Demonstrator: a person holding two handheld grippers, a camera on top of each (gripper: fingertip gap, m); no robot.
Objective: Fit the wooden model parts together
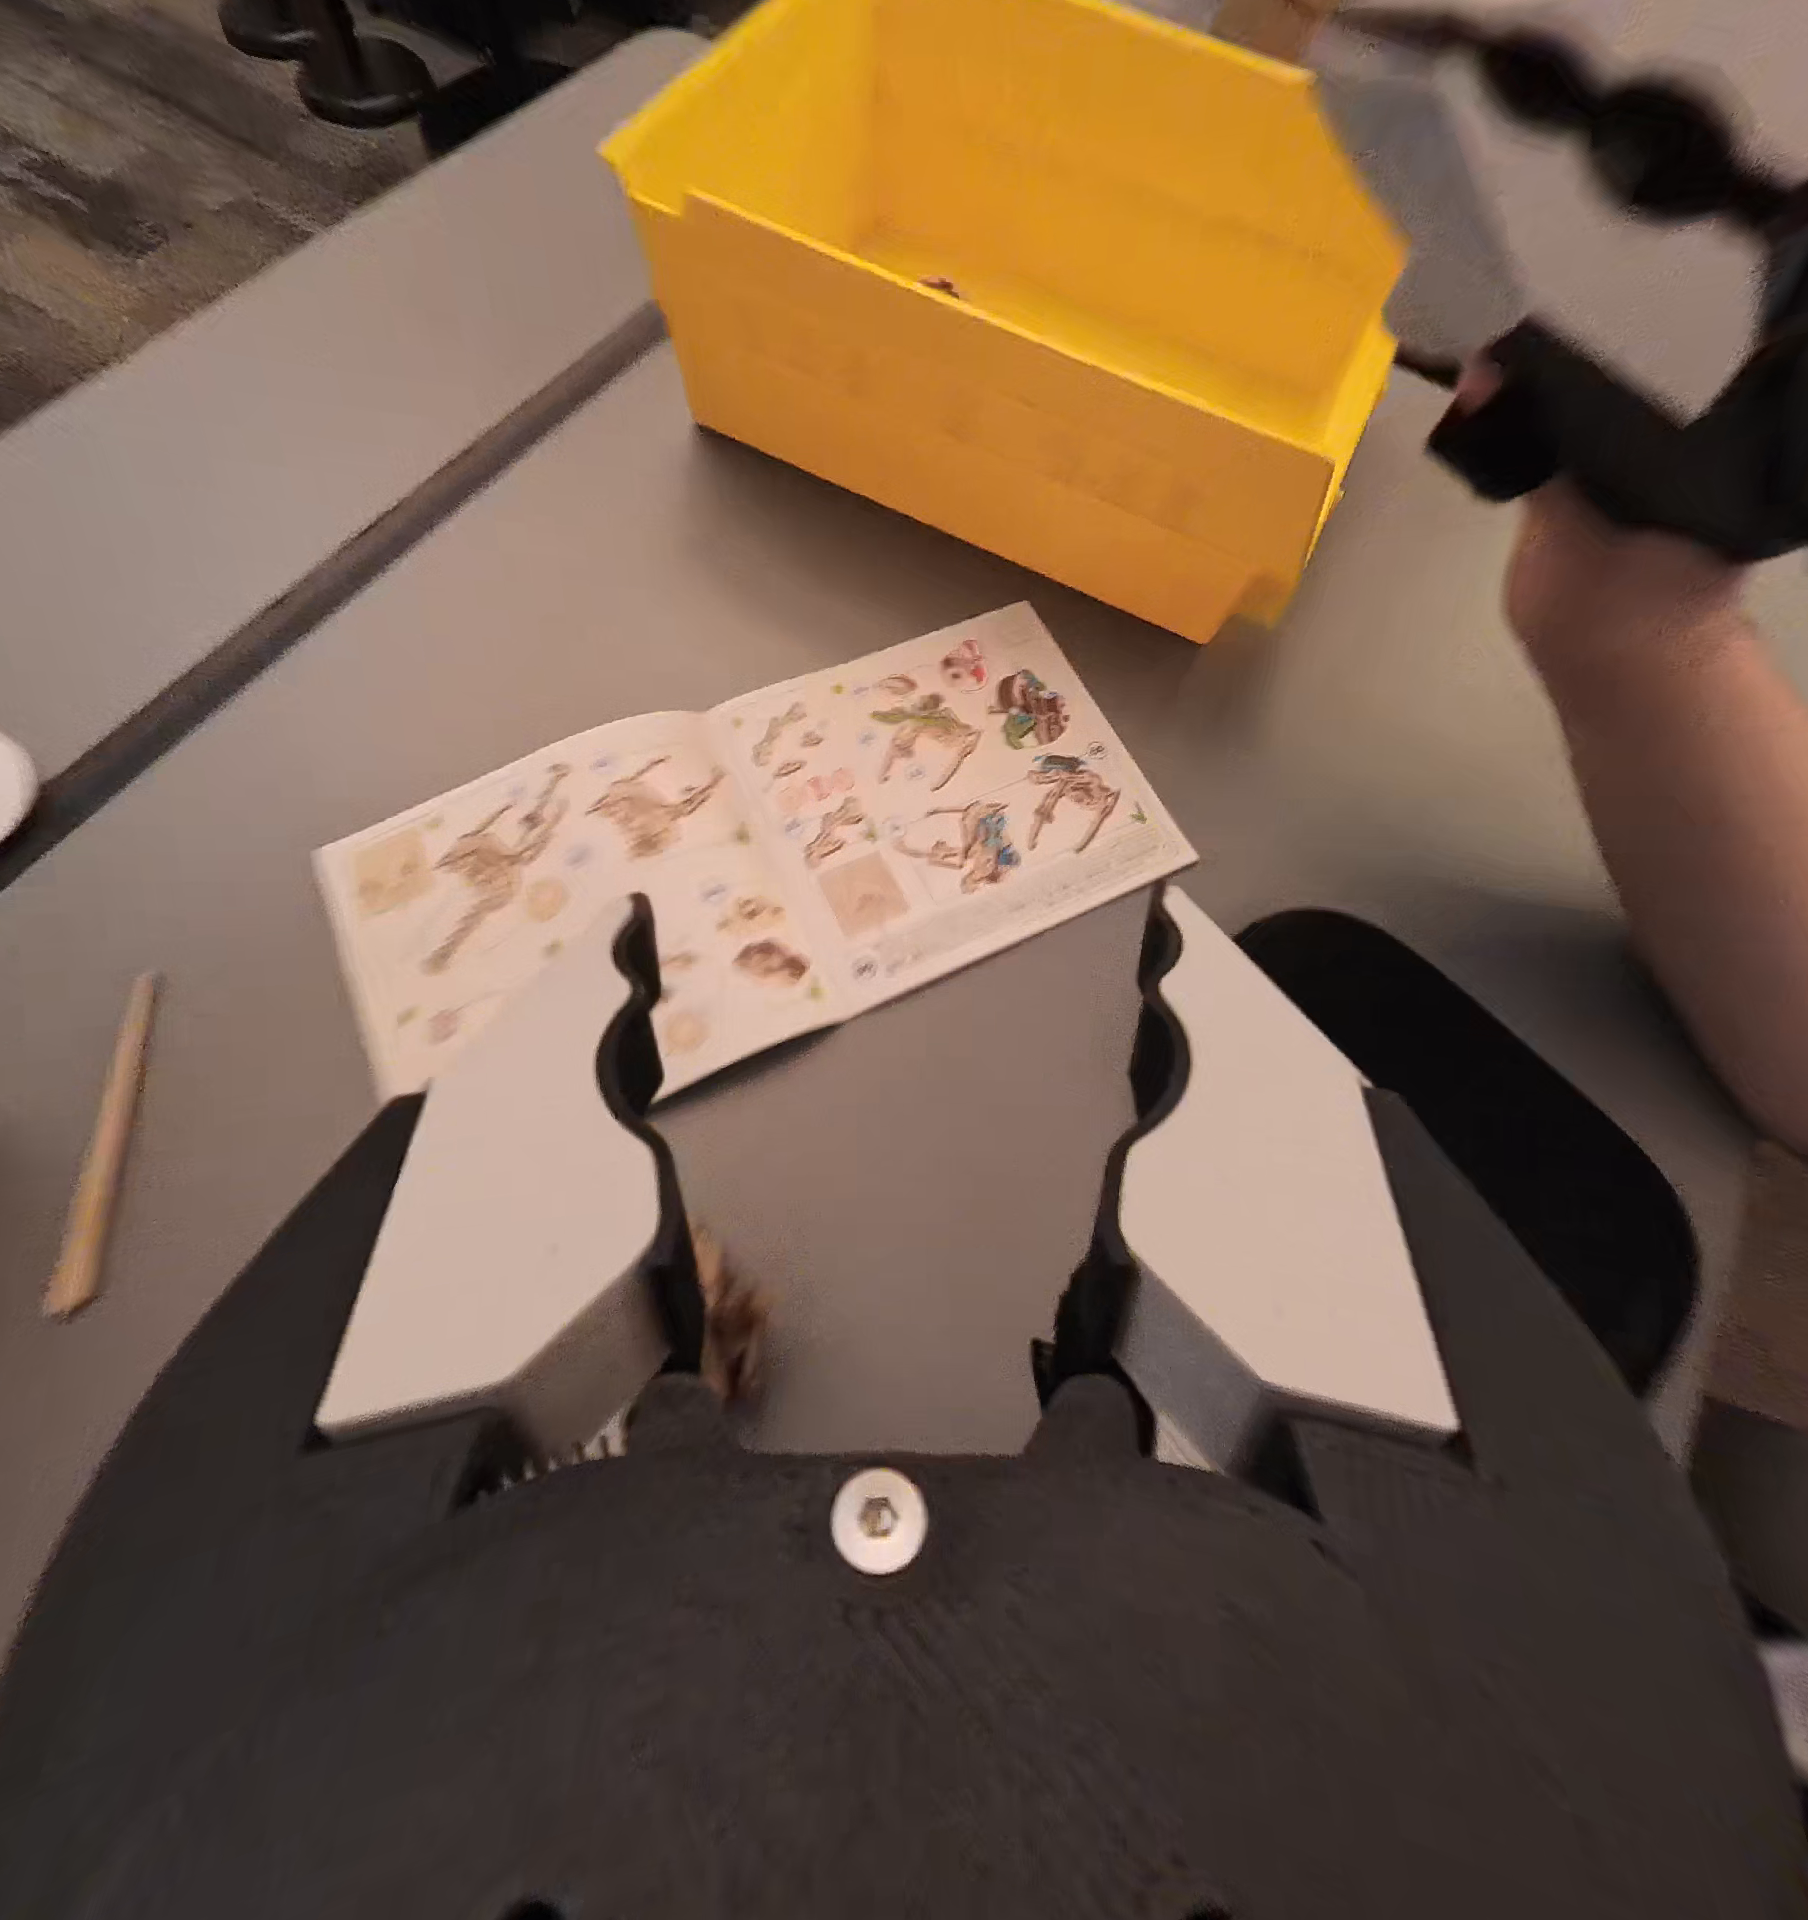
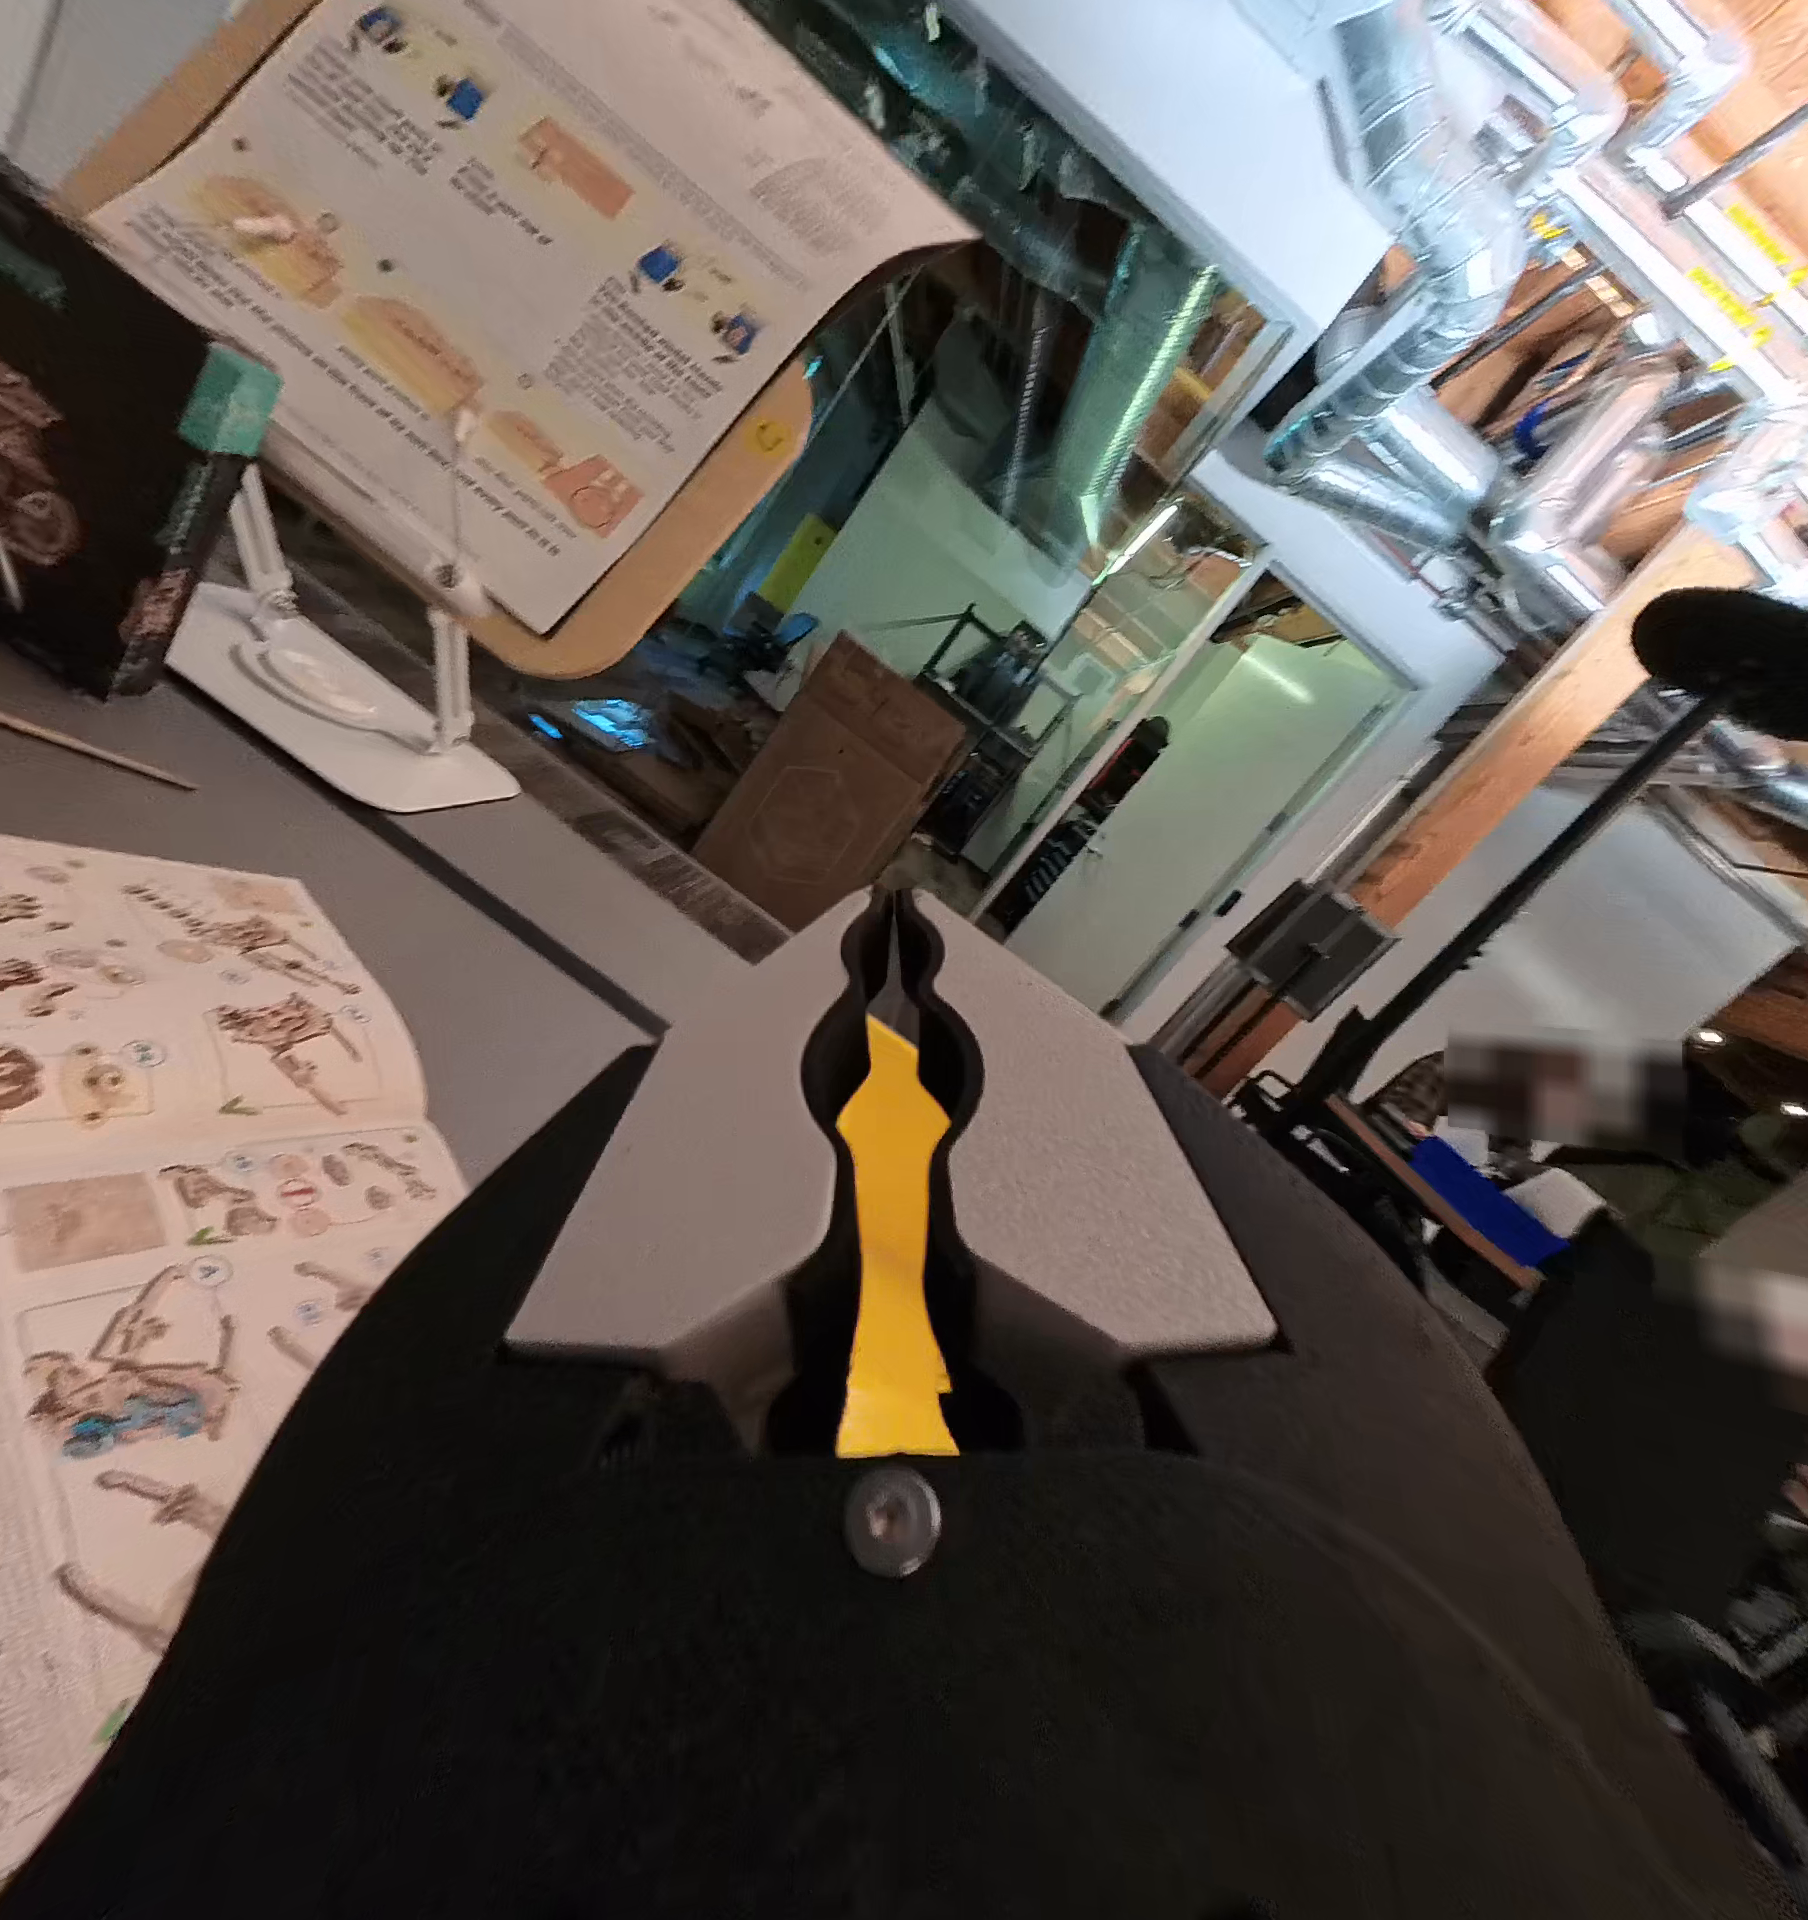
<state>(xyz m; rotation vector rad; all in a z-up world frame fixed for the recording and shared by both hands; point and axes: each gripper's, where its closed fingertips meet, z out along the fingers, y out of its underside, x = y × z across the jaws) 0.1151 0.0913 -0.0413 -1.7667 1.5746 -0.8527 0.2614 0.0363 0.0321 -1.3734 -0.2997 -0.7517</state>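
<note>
Both grippers up off the grey worktop (image 1: 256, 540); wooden parts barely in view, prob. in the yellow plastic bin (image 1: 993, 416).

Left wrist view: left gripper (image 1: 895, 925) jaws wide apart, nothing clamped; a small brown mottled bit (image 1: 731, 1325) sits low by the left finger base, too blurred to ID. Ahead lies an open illustrated instruction booklet (image 1: 754, 831), a thin wooden stick (image 1: 102, 1143) well to its left, bin beyond w/ one small dark piece (image 1: 939, 283) just visible inside. Right gripper (image 1: 1648, 166) hovers over the bin, blurred.
Right wrist view: right gripper (image 2: 895, 920) tips together; can't tell if anything thin is pinched. Yellow shows through the gap, booklet to the left.
Judgement: thin laser-cut parts would be light, stiff, snap-prone at tabs; pinch flat faces, away from slots.
</note>
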